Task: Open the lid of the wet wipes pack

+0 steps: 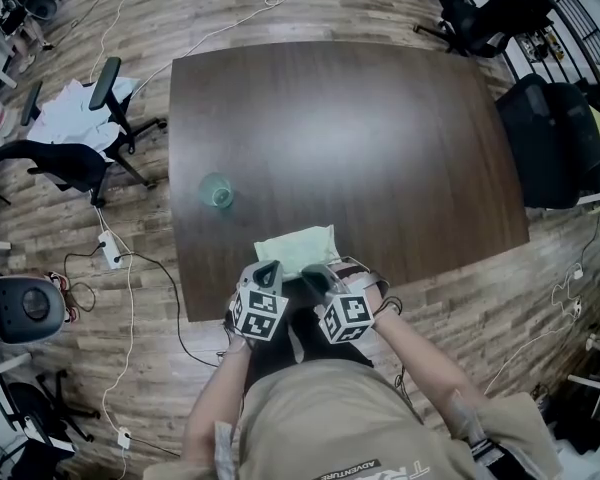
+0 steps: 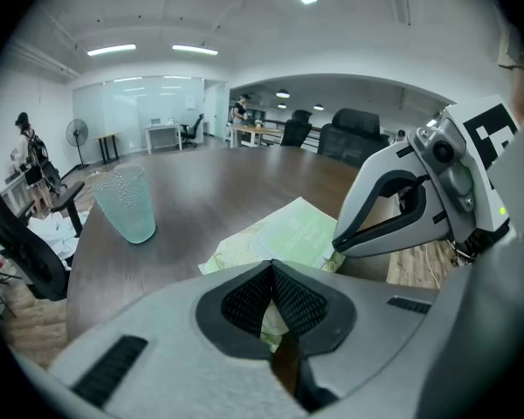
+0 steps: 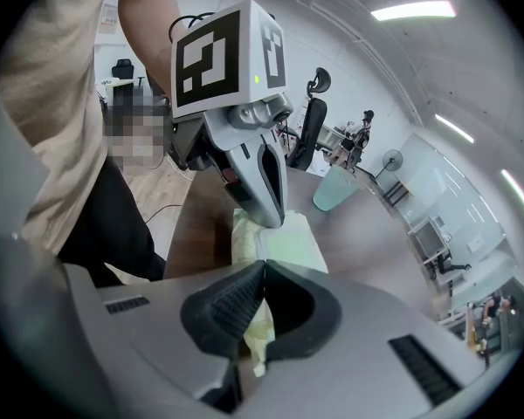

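**Head view.** A dark brown tabletop stood on a wood-plank floor crossed by loose cables. The pale green wet wipes pack lay flat at the near edge of the tabletop, straight in front of the person. Its near end was hidden under the two tools. The left hand-held gripper and the right hand-held gripper both reached onto that end, side by side. From above, their jaws could not be made out. A clear greenish cup stood upright to the left of the pack, well apart from it. The word "ADVENTURE" showed on the person's shirt, with more print cut off by the bottom edge.

**Left gripper view.** The left hand-held gripper had its ribbed pads pressed together, with a crinkled pale green strip of the wet wipes pack pinched between them. The pack's top carried printed lines, too small to read. The tip of the right hand-held gripper touched the pack's right side. The cup stood off to the left.

**Right gripper view.** The right hand-held gripper was likewise closed on a fold of the wet wipes pack, which hung down between its pads. The left hand-held gripper came down onto the pack just beyond. The cup stood farther back.
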`<state>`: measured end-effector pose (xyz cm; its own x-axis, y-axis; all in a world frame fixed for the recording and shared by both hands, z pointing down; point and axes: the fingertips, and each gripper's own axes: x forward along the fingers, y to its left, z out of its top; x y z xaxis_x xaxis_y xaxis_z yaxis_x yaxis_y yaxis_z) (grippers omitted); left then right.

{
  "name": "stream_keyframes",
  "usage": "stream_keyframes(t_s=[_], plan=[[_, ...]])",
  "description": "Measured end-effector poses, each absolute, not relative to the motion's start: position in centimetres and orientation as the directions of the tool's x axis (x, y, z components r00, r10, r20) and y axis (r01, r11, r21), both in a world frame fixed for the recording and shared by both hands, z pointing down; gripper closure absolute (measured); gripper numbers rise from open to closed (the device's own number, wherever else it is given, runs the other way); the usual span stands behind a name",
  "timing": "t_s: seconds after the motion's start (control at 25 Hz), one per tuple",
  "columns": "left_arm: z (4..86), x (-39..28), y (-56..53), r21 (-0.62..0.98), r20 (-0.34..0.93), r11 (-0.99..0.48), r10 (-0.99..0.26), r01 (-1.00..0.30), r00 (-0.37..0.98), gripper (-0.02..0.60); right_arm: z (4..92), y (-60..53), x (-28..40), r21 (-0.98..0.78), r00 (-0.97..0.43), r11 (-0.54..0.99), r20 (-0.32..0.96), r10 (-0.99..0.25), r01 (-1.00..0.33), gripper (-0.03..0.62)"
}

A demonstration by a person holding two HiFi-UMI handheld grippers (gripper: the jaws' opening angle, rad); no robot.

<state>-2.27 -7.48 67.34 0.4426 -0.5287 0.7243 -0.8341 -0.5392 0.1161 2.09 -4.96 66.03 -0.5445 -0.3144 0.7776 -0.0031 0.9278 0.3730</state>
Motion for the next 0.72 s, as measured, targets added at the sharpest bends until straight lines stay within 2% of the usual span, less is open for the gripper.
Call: stream_keyframes(t_s=[0.16,0.4,0.6,0.72], plan=[[67.6,-2.8,-7.6,0.116,0.723,-0.54,-0.53,-0.834,0.444,0.572,64.3,-7.8,2.2,0.393,-0.553,0.911,0.735,-0.394,-0.126,0.58],[67.2,-2.3,-7.4,0.134,0.725,-0.526,-0.525,-0.84,0.445,0.572,64.7,-6.0,2.1,0.342,-0.565,0.939,0.772,-0.292,-0.018,0.577],[67.2,-2.2,-7.6,0.142,0.723,-0.525,-0.524,-0.839,0.45,0.572,66.4,-5.0,2.1,0.357,-0.534,0.932,0.8,-0.274,0.058,0.576],[67.5,-2.5,-7.5,0.143,0.719,-0.523,-0.528,-0.84,0.451,0.572,66.5,-5.3,1.7,0.369,-0.525,0.925,0.806,-0.273,0.086,0.515]])
